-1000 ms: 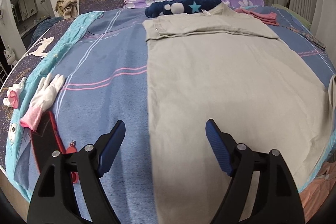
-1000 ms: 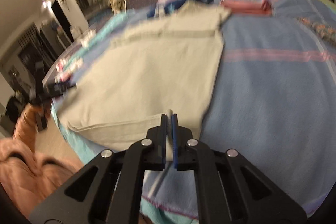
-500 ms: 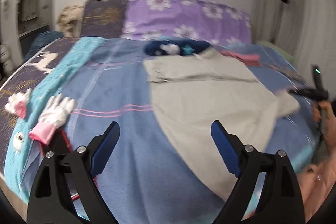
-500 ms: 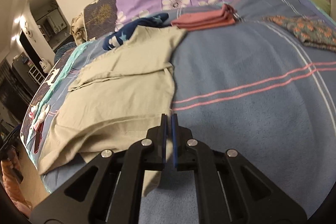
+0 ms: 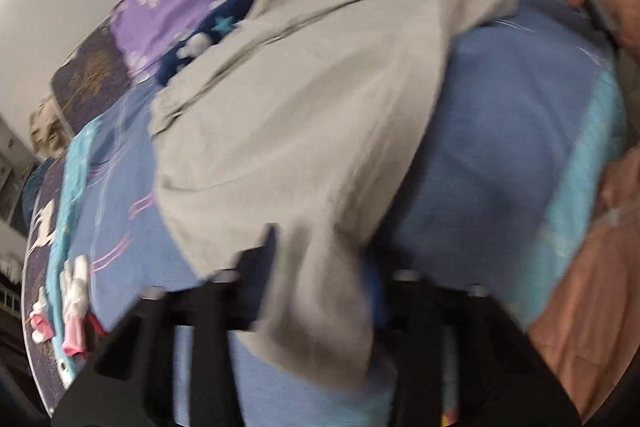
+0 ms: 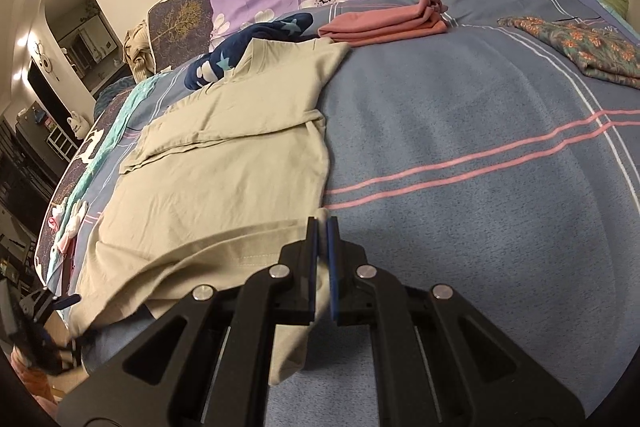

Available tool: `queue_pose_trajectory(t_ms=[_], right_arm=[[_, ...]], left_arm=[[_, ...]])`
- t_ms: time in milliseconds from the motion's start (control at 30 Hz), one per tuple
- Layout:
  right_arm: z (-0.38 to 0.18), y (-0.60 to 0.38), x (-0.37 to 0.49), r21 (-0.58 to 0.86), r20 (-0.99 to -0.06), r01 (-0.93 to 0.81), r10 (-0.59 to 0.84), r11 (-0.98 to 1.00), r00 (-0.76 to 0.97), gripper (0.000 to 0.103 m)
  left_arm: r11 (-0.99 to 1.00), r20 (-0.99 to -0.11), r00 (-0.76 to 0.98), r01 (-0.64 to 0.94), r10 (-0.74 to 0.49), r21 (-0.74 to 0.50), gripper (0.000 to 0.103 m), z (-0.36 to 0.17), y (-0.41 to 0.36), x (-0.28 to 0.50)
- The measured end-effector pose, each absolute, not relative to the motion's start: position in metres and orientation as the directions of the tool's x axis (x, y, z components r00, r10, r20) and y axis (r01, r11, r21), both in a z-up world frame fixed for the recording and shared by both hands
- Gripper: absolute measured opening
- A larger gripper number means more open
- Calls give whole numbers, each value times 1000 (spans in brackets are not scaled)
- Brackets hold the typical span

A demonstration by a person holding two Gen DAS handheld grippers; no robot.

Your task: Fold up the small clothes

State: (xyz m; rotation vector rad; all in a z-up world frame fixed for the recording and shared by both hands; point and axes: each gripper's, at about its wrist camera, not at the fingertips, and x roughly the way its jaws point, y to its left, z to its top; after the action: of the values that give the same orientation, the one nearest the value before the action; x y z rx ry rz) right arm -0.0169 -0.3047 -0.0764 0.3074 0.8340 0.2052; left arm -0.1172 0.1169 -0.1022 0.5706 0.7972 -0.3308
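The tan shirt lies flat on the bed. The right gripper pinches its near corner tight. The left gripper fingers are closing around the shirt's other corner.

the left wrist view was smeared by motion, so the left hand-held gripper closing around the beige garment showed no clear pads, and the cloth hid its right fingertip.
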Motion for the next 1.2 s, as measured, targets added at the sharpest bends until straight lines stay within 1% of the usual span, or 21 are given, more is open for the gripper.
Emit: queue_pose_trajectory(t_ms=[33, 133, 167, 233, 267, 300, 400, 467, 500, 533, 567, 633, 667, 767, 933, 967, 1000, 1067, 1100, 1133, 1200], right_arm=[[-76, -307, -16, 360, -689, -63, 311, 931, 655, 4], [-73, -305, -10, 371, -681, -71, 323, 926, 657, 4], [-71, -303, -8, 362, -680, -70, 315, 930, 662, 4], [-70, -300, -2, 349, -678, -65, 300, 935, 671, 4], [-70, -300, 1, 351, -678, -58, 297, 935, 673, 4], [-72, -301, 4, 357, -681, -49, 296, 933, 670, 4], [-78, -308, 9, 382, -688, -24, 302, 924, 661, 5], [-82, -313, 9, 408, -684, -18, 319, 913, 656, 5], [-83, -315, 8, 418, -682, -17, 326, 908, 654, 5], [-85, -317, 8, 426, -682, -14, 332, 905, 652, 8], [-86, -319, 8, 427, -685, -8, 329, 904, 650, 10], [-90, -323, 9, 442, -688, 8, 334, 897, 644, 13], [-92, -326, 10, 458, -689, 17, 343, 889, 638, 16], [-98, -332, 8, 491, -690, 46, 356, 870, 630, 26], [-112, -338, 4, 557, -685, 73, 407, 827, 604, 35], [-115, -339, 3, 581, -674, 73, 429, 811, 601, 36], [-118, -339, 4, 611, -660, 71, 457, 789, 596, 36], [-120, -335, 6, 636, -649, 64, 489, 769, 583, 33], [-121, -332, 8, 636, -650, 56, 495, 770, 576, 25], [-118, -327, 10, 617, -657, 50, 479, 785, 581, 4], [-96, -317, 7, 556, -643, 5, 426, 831, 637, 4]], left_arm=[[828, -738, 673, 445, -57, 342, 21, -92, 127, -107], [878, -691, 713, 400, -117, 264, 22, -54, 153, -74], [886, -673, 726, 398, -144, 239, 25, -43, 160, -65], [910, -651, 740, 370, -167, 188, 40, -32, 173, -38], [924, -654, 740, 345, -160, 165, 53, -31, 182, -21], [934, -658, 739, 320, -141, 159, 56, -34, 188, -8], [960, -691, 715, 254, -102, 121, 56, -47, 208, 25], [966, -696, 699, 257, -165, 29, 56, -51, 217, 26], [961, -693, 685, 273, -225, -41, 56, -54, 222, 23], [952, -691, 669, 290, -275, -98, 58, -58, 226, 23], [949, -693, 659, 293, -291, -120, 63, -62, 228, 24], [956, -713, 650, 272, -264, -107, 66, -72, 227, 30], [959, -721, 644, 264, -257, -106, 66, -76, 227, 34], [954, -724, 629, 261, -282, -145, 66, -83, 223, 50], [948, -763, 572, 270, -300, -170, 66, -96, 216, 89], [942, -773, 549, 277, -319, -192, 62, -100, 212, 98], [936, -778, 532, 285, -334, -207, 41, -103, 210, 100], [935, -793, 510, 282, -335, -213, 11, -110, 204, 111], [933, -786, 514, 282, -343, -223, 3, -110, 202, 112], [933, -777, 527, 283, -344, -221, 3, -108, 201, 111], [941, -752, 579, 291, -316, -171, 3, -96, 198, 99]])
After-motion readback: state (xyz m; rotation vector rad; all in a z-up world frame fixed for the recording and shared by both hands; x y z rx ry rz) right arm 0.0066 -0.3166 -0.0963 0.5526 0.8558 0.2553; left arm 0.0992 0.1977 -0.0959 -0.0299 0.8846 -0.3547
